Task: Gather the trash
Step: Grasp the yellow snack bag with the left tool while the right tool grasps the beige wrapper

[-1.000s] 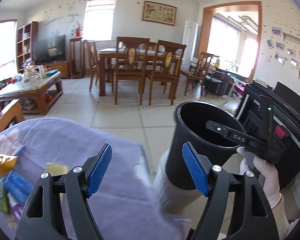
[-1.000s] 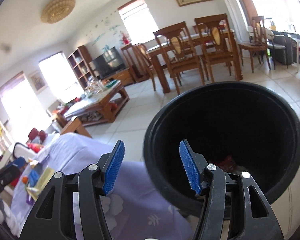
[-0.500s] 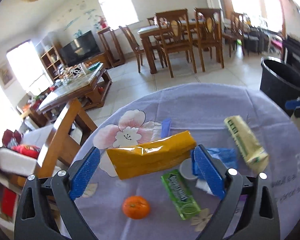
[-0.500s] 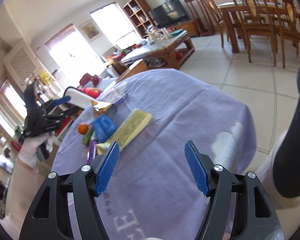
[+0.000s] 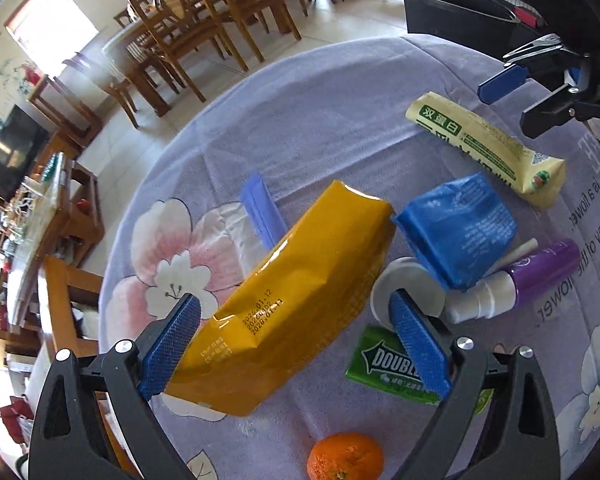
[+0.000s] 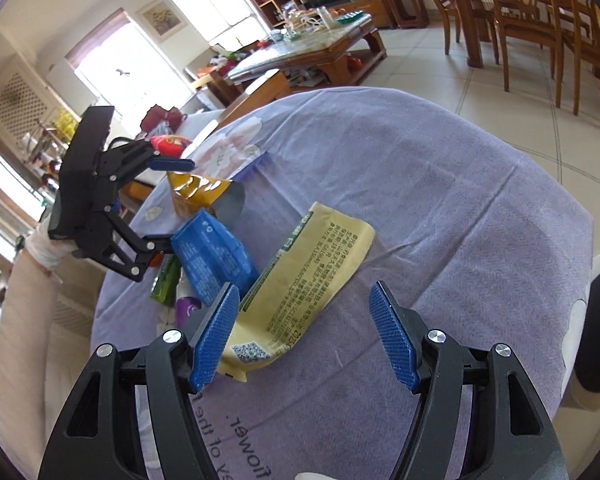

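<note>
On the round table's purple cloth point(image 5: 340, 128) lies a pile of trash. A yellow-orange snack bag point(image 5: 300, 296) lies between the fingers of my open left gripper point(image 5: 296, 344), which is right over it. Beside it lie a blue packet point(image 5: 460, 228), a pale yellow wrapper point(image 5: 484, 144), a green gum pack point(image 5: 384, 364), a purple spray bottle point(image 5: 532, 276) and a white lid point(image 5: 412, 292). My right gripper point(image 6: 304, 336) is open and empty, just above the near end of the pale yellow wrapper point(image 6: 308, 276). The black trash bin point(image 5: 452, 12) stands on the floor beyond the table.
A mandarin orange point(image 5: 344, 460) lies near the table edge by my left gripper. A wooden chair point(image 5: 64, 312) stands against the table. A dining table with chairs point(image 5: 204, 24) and a coffee table point(image 6: 312, 56) stand across the tiled floor.
Both grippers swung away from the black bin to the table. The left came down over the yellow-orange bag. The right came down close to the pale yellow wrapper.
</note>
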{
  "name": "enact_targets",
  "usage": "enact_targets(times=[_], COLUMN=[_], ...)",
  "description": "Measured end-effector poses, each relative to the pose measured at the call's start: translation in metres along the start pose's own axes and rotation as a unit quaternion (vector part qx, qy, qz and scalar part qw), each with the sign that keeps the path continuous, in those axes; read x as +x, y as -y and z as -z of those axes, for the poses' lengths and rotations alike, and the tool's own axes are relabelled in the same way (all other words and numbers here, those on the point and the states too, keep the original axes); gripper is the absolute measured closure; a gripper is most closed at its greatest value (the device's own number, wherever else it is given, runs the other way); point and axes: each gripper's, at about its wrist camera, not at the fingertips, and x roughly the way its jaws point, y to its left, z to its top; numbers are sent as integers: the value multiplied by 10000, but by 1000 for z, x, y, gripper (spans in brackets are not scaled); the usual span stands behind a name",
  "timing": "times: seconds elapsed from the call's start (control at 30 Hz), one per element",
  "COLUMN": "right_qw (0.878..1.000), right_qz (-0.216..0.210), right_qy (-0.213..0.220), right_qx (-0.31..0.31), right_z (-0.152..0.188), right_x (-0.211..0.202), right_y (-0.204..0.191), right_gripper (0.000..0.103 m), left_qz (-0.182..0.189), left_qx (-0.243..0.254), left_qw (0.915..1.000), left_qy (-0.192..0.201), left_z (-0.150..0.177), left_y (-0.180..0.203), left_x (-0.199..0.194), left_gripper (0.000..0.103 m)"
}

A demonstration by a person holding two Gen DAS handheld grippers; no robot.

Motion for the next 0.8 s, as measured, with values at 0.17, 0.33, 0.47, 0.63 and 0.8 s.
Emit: enact_targets(times=[0.17,0.33,0.47,0.63,0.8], right_qw=[10000,9997,9971,9887,9885], right_qz=[30,195,601,1118,1080], right_qy=[-66,-108,-91,5,159], right_qx=[29,-95,-467,-1002,-1047], right_z=[-7,-13,-11,-4,0], right_x=[10,21,28,38,35], right_y=[2,-5,-17,-33,-32], right_gripper=[35,35,35,72,93], left_qz=[416,362,-356,-872,-1099], left_qx=[-767,-1770,-2458,-2682,-2863], left_qw=[9962,9828,9677,9580,9477], left_qy=[73,379,444,528,887], left_z=[8,14,20,23,26], left_y=[-14,-12,-3,11,14], left_x=[6,-2,-11,-22,-48], left_gripper=[10,33,53,62,70])
